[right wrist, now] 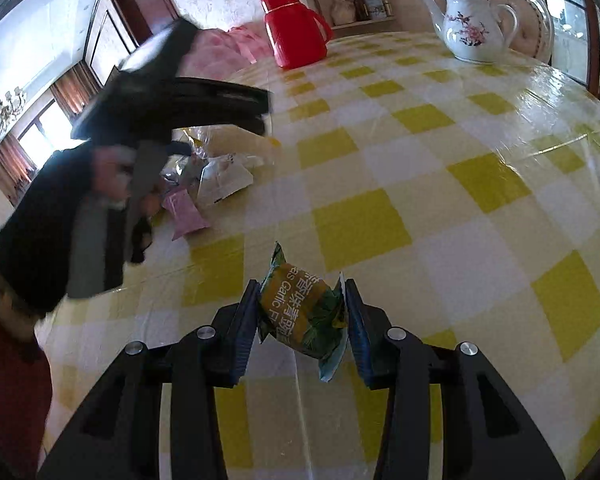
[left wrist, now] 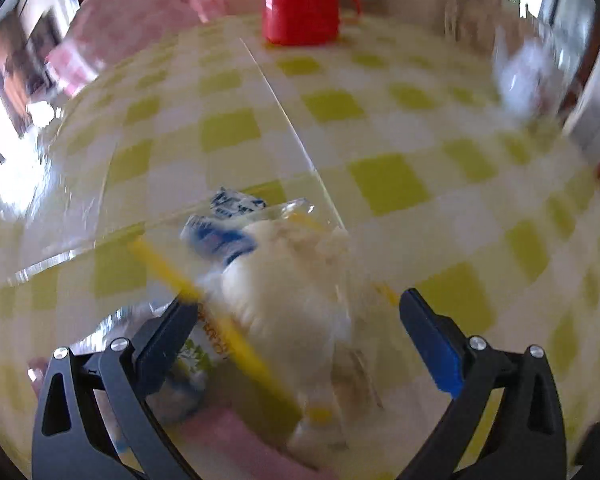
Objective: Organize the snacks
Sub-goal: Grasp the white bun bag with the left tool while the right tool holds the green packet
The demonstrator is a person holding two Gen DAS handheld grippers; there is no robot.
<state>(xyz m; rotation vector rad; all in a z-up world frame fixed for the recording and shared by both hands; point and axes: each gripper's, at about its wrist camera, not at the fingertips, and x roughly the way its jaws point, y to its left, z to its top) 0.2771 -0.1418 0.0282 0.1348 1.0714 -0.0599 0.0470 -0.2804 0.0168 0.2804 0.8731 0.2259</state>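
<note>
Right tongs point(right wrist: 302, 312) pinch a small green-and-orange snack packet point(right wrist: 300, 312), crinkly foil, low centre of the right wrist view, held above the tabletop point(right wrist: 420, 184) with its glossy yellow-and-white check cover. Upper left, a dark-gloved hand point(right wrist: 60, 216) carries the left tongs point(right wrist: 260, 110) over a heap of clear and pink wrappers point(right wrist: 212, 184). A red plastic jug point(right wrist: 296, 28) stands at top centre and a white china teapot point(right wrist: 476, 24) with pink blossoms at top right. In the blurred left wrist view, the left tongs point(left wrist: 296, 312) are spread wide around a clear bag of pale snacks point(left wrist: 284, 280); whether the pads touch it, I cannot tell.
</note>
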